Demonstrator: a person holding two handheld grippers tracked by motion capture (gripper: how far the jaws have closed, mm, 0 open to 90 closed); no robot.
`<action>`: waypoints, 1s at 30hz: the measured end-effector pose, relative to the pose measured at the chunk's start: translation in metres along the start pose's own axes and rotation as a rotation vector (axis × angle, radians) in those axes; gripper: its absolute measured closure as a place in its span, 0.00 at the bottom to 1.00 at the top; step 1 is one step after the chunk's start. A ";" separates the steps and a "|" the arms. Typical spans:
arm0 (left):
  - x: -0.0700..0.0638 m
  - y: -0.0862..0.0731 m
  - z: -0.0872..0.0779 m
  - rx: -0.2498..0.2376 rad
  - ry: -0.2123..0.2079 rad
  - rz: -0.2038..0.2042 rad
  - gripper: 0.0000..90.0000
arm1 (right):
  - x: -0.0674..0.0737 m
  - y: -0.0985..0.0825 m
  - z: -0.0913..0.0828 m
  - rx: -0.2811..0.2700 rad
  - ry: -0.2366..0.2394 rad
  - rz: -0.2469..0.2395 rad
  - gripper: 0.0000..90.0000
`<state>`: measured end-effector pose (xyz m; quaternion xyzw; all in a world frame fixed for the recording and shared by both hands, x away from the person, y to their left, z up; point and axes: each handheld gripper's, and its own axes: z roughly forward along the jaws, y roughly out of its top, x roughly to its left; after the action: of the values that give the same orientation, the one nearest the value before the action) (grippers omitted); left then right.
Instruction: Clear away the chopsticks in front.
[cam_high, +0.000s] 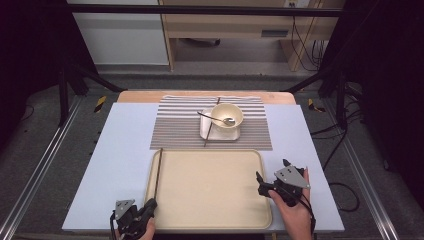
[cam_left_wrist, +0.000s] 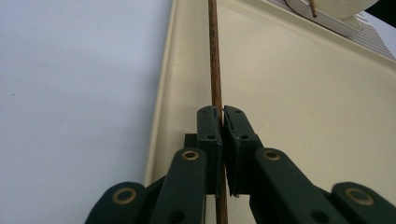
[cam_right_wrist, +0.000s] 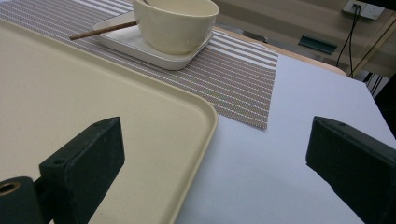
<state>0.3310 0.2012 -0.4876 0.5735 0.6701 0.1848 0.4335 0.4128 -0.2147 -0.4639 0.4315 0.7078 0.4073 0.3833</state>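
I am pinching one chopstick (cam_left_wrist: 215, 70) with my left gripper (cam_left_wrist: 222, 122), its jaws pressed tight against the wooden shaft. In the high view this chopstick (cam_high: 158, 172) is lying along the inside of the tray's (cam_high: 210, 220) left wall, running from my left gripper (cam_high: 148, 206) at about 7 o'clock of the tray up toward 11 o'clock. I am judging that it is going into the tray and is as good as placed, though I am not yet letting go, and I cannot tell whether its held end is resting on the tray floor.

My right gripper (cam_high: 272, 175) is hovering at about 4 o'clock of the tray, beside its right rim, with its jaws spread wide and nothing between them.

What is left looks like the larger share. The second chopstick (cam_high: 210, 126) is leaning on the square plate (cam_high: 206, 131) on the striped placemat (cam_high: 175, 131), at 12 o'clock from the tray. The bowl (cam_high: 227, 116) is sitting on that plate with the spoon (cam_high: 216, 119) inside it. If I am clearing the setting onto the tray, one piece is nearly done and the other chopstick, spoon, bowl and plate are waiting.
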 end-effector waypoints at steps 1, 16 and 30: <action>0.000 0.000 0.000 0.000 0.000 0.000 0.95 | 0.000 0.000 0.000 0.000 0.001 0.000 0.05; 0.002 -0.002 0.003 0.000 0.012 0.000 0.95 | 0.001 0.000 0.001 0.007 0.008 -0.001 0.05; 0.000 -0.003 0.004 -0.018 0.025 0.013 0.93 | 0.001 0.000 0.001 0.009 0.012 -0.002 0.05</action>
<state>0.3321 0.1997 -0.4924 0.5716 0.6701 0.2007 0.4290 0.4132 -0.2132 -0.4647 0.4302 0.7123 0.4062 0.3775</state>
